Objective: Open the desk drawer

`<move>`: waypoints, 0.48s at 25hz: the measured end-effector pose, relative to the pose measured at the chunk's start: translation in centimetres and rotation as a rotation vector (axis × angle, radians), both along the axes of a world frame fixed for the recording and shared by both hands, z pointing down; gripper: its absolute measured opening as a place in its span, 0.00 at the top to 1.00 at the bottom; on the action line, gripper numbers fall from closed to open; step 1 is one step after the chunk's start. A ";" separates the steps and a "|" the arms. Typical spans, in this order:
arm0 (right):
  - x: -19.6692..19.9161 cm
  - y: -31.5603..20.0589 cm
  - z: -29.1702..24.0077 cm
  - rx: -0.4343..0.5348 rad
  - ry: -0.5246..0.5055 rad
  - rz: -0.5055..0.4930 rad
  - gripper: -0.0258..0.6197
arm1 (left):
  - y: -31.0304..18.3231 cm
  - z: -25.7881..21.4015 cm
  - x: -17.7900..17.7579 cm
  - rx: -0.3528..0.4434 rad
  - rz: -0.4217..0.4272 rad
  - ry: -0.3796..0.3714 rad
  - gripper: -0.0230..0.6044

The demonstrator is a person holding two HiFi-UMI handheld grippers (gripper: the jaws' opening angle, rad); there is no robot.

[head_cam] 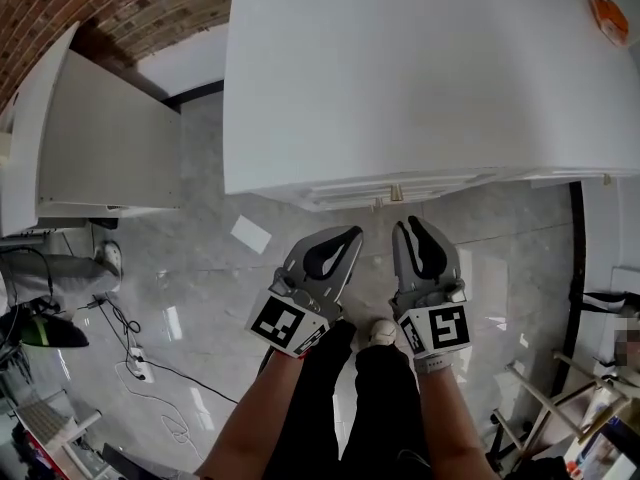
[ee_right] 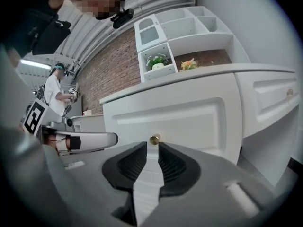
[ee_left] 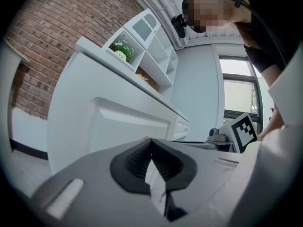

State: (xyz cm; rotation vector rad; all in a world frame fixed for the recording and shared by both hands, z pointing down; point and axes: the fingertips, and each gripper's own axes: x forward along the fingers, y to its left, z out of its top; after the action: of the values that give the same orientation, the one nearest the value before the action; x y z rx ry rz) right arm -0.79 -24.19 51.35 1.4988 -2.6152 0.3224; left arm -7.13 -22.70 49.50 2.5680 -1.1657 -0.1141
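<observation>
Right gripper (ee_right: 152, 146), fingers (ee_right: 132, 163) apart, drawer knob (ee_right: 154, 138) ahead

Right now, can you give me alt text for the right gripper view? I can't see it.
The right gripper, fingers slightly apart and empty, points at a small brass knob on a white drawer front, the knob just past its tips. The left gripper shows at the left; a white shelf unit stands above.

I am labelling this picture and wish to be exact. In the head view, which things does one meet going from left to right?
White side cabinet → white sheet of paper → left gripper → right gripper → orange object. The desk spans most of the width, so it is left out.
</observation>
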 end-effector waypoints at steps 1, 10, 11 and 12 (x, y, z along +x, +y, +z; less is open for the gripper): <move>-0.2 -0.5 0.2 0.004 -0.002 0.010 0.85 | -0.4 0.3 0.0 0.005 0.004 -0.002 0.96; -0.9 -3.0 0.5 0.022 -0.034 0.069 0.81 | -3.2 1.7 0.5 0.020 0.006 0.009 0.96; -0.8 -2.9 0.6 0.022 -0.038 0.074 0.81 | -3.4 1.8 0.7 0.022 0.009 0.009 0.96; -0.8 -2.9 0.6 0.022 -0.047 0.077 0.81 | -3.5 1.9 1.0 0.026 0.013 0.007 0.96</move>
State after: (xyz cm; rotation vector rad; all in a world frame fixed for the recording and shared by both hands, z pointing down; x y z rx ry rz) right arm -1.56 -27.06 51.96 1.6210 -2.6098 0.3421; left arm -6.16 -26.22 51.39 2.5948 -1.1520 -0.1359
